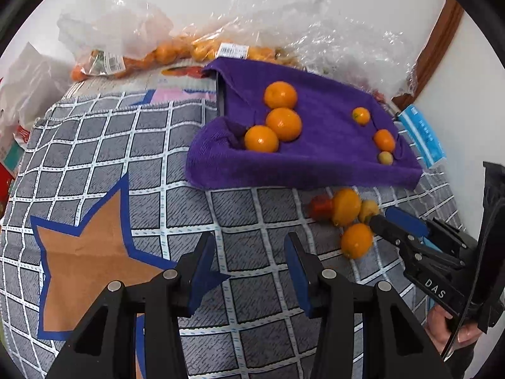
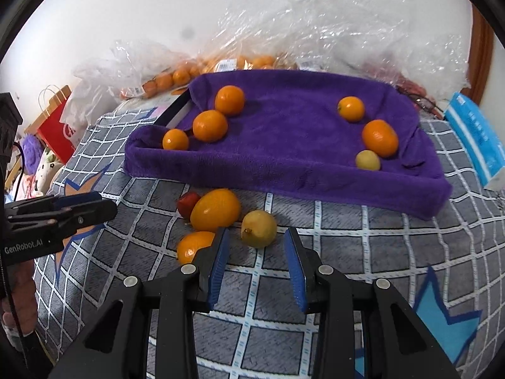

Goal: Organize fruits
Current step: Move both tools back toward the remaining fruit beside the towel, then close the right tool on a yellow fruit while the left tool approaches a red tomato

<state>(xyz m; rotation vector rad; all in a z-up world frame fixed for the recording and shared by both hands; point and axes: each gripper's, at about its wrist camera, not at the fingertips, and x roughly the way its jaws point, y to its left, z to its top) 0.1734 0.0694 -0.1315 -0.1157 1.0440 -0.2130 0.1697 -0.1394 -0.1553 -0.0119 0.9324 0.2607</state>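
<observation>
A purple towel (image 2: 284, 173) draped over a tray holds several oranges (image 2: 210, 125) and a small yellow fruit (image 2: 367, 159). In front of it, on the checked cloth, lie a large orange (image 2: 216, 210), a small red fruit (image 2: 187, 203), a yellow fruit (image 2: 258, 229) and another orange (image 2: 192, 248). My right gripper (image 2: 256, 237) points down at the yellow fruit, which sits just beyond its tips. Its jaws are closing and the pads touch nothing. My left gripper (image 1: 249, 240) hovers over bare cloth, open and empty. In the left wrist view, the right gripper (image 1: 388, 218) reaches the loose fruits (image 1: 345, 210).
Clear plastic bags of oranges (image 1: 176, 52) pile against the white wall behind the towel. A blue tissue pack (image 2: 476, 139) lies right of the towel. A red paper bag (image 2: 56, 129) stands at far left. A hand (image 1: 448, 325) grips the right tool.
</observation>
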